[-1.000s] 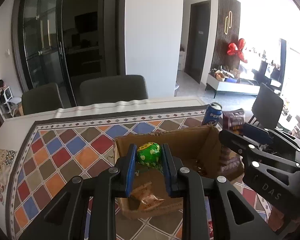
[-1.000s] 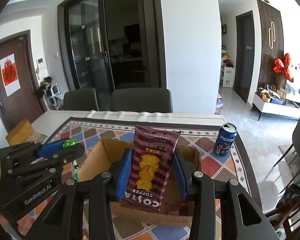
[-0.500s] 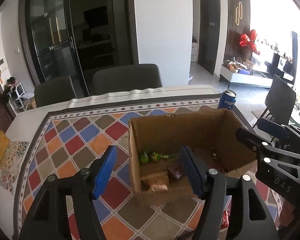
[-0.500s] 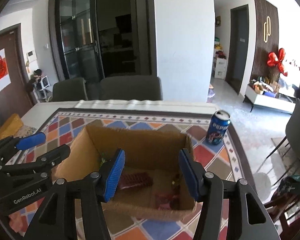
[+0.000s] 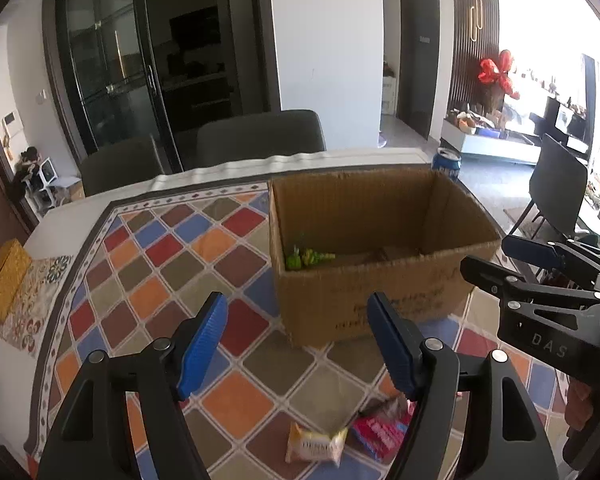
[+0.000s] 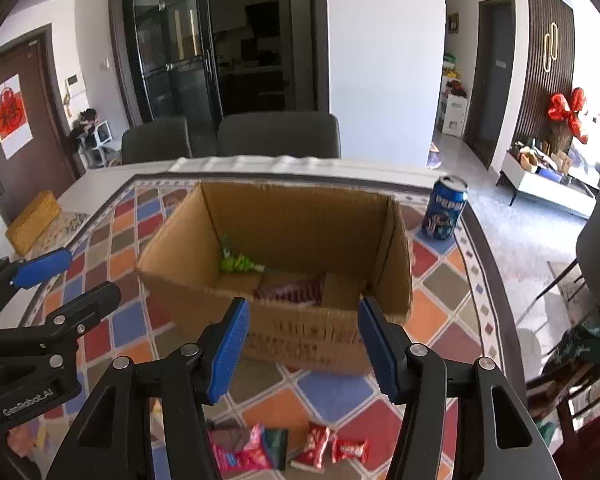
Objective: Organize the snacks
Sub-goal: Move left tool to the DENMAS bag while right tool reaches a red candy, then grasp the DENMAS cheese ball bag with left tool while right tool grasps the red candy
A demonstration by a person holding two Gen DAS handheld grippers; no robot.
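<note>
L gripper (image 5: 296, 344) & R gripper (image 6: 300, 344) both w/ jaws spread, just opened, nothing between, hovering near side of cardboard box (image 6: 332, 332) on table (image 5: 148, 264); green candy (image 6: 236, 263) & maroon packet (image 6: 292, 290) inside box, loose snacks (image 6: 328, 448) on table in front.

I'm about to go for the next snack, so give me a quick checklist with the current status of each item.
1. Left gripper empty, jaws open: ok.
2. Right gripper empty, jaws open: ok.
3. Green candy and maroon packet inside the brown cardboard box: ok.
4. Loose snacks within view: pale yellow packet, pink packet, two small red wrappers: ok.
5. Blue soda can upright, apart from the box: ok.
6. Box full: cannot tell.
</note>
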